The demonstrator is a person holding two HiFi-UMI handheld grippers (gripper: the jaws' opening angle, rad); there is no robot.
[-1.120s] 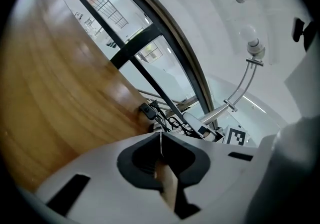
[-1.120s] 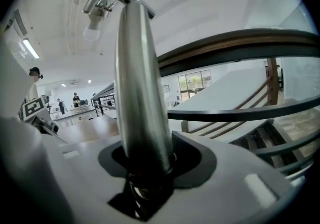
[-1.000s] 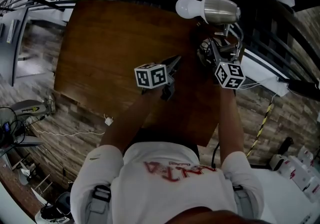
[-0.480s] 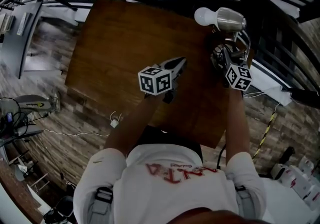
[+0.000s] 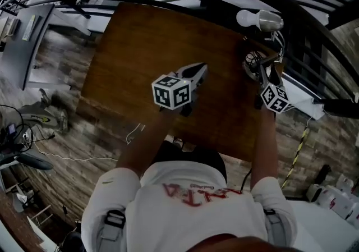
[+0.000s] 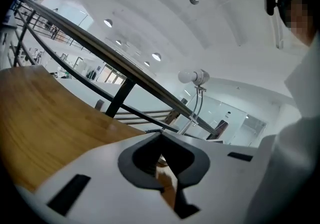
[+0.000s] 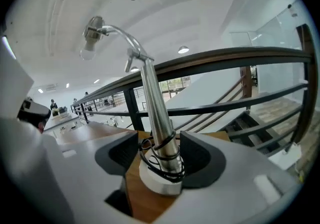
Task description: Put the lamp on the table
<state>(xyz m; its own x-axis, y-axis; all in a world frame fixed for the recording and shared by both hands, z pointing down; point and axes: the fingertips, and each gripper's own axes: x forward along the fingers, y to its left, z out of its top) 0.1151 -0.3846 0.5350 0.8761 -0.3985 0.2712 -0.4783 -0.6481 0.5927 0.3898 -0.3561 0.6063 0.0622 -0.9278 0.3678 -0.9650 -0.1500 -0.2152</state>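
Right tongs (image 7: 160, 154) stand spread wide, their jaws having just been opening. The lamp's (image 7: 150, 98) stem passes between the pads (image 7: 201, 157) with a gap on each side, so they are released and grasp nothing. By contrast the left tongs (image 6: 161, 150) are clenched on nothing, hovering over the middle of the desk (image 5: 151, 49), well apart from the lamp.

The lamp stands upright on its white base (image 7: 161, 182) at the desk's far right corner, just beside the railing (image 7: 240, 58).

It looks top-heavy, with the bulb (image 7: 88, 52) out on a curved neck, and it sits close to the desk's edge. If the right tongs draw back askew, a pad could snag the cord (image 7: 162, 162) wound round the stem or knock the stem. That could tip the lamp off the corner or against the railing.
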